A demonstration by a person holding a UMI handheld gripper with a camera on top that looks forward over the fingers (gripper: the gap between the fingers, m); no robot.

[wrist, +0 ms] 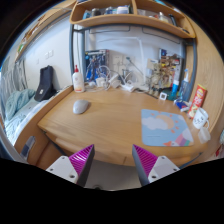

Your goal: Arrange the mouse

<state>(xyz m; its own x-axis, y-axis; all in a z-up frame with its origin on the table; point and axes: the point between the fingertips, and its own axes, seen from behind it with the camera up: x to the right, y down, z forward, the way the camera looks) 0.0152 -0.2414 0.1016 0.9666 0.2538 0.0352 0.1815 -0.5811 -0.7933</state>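
Note:
A grey computer mouse (80,106) lies on the wooden desk (110,125), toward its back left, far beyond my fingers. A pale mouse pad (165,128) with a blue and pink print lies on the desk's right side, ahead and right of the fingers. My gripper (113,162) hangs above the desk's front edge. Its two fingers with magenta pads (82,158) stand wide apart and nothing is between them.
A white bottle with a red cap (77,79) stands behind the mouse. Cables, small items and boxes crowd the back and right of the desk (190,100). A shelf (125,18) hangs above. A bed (18,105) lies to the left.

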